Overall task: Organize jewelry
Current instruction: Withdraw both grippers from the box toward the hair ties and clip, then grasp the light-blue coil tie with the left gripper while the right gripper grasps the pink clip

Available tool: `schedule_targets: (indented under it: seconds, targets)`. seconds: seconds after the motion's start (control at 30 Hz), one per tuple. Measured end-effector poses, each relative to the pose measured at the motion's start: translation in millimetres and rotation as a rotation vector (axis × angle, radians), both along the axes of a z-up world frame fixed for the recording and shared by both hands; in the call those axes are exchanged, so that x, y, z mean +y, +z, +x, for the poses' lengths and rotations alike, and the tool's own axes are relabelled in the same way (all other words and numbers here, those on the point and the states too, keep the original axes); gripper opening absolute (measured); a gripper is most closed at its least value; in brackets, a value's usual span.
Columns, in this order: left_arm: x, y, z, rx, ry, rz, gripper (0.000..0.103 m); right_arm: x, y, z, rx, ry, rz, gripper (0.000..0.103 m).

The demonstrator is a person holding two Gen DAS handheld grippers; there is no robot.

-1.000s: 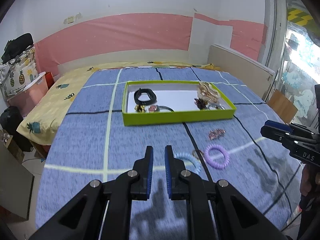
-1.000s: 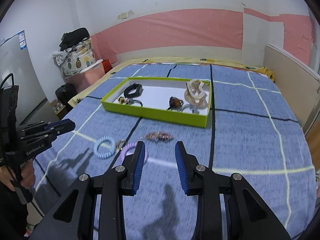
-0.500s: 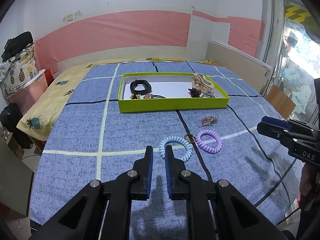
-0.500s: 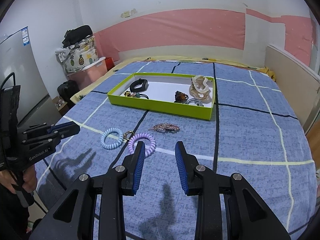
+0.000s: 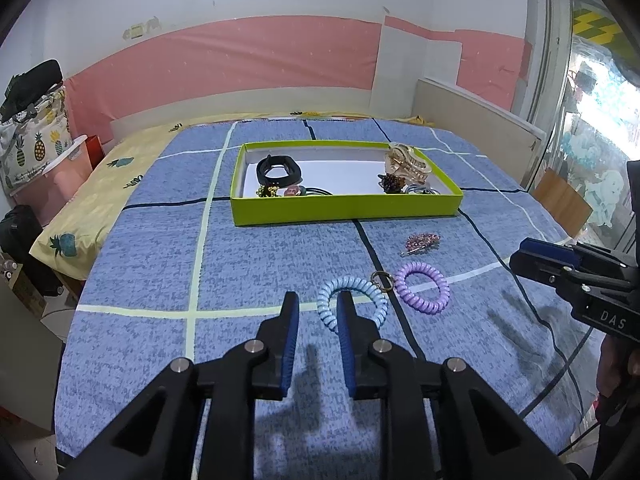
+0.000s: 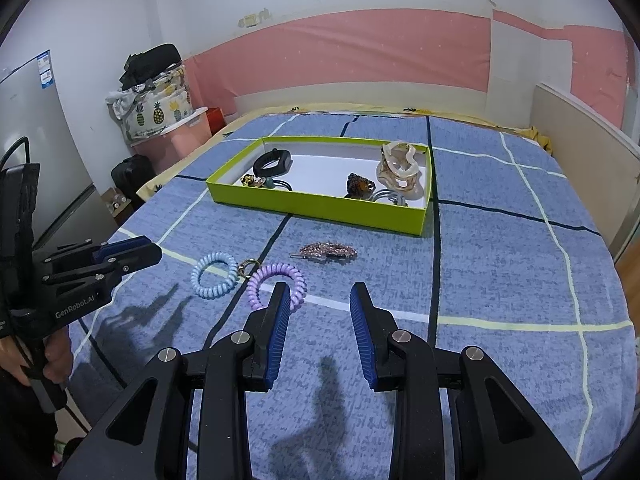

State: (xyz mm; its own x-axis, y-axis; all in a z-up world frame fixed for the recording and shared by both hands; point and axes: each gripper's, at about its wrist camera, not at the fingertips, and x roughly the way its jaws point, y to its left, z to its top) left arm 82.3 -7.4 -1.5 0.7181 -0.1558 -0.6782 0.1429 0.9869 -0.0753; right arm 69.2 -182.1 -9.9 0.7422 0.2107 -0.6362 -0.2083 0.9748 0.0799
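We hold both tongs above the bed [image 5: 248, 248], over its blue checked cover, and neither grips anything. The left tongs [image 5: 318, 312] stand parted by a narrow gap; the right tongs [image 6: 320, 306] stand wider apart.

Three pieces lie loose on the cover, short of the green tray [image 5: 344, 210] that already holds several others. The blue coil bracelet [image 5: 352, 300] sits directly ahead of the left tongs, its near arc showing between the two tips, and a small gold ring [image 5: 382, 279] joins it to the purple coil bracelet [image 5: 422, 288] just to its right. The sparkly hair clip [image 5: 422, 241] lies further on, toward the tray, its long axis running roughly crosswise to our reach.

We judge the blue coil the nearest target for the left side. From the right wrist view the purple coil lies just left of the right tongs' left tip, so that side would need to shift left.
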Motion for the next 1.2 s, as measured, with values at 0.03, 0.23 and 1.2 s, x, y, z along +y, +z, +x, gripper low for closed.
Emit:
schedule_targets:
  seconds: [0.03, 0.23, 1.2]
  targets:
    - [0, -1, 2, 0.003, 0.0, 0.0, 0.021, -1, -1, 2, 0.003, -0.002, -0.001, 0.032]
    - [-3, -8, 16, 0.028, -0.01, 0.005, 0.022, -3, -6, 17, 0.026, 0.009, -0.01, 0.032]
    - [-11, -39, 52, 0.128, -0.027, 0.049, 0.024, 30, -41, 106, 0.091, 0.302, -0.274, 0.031]
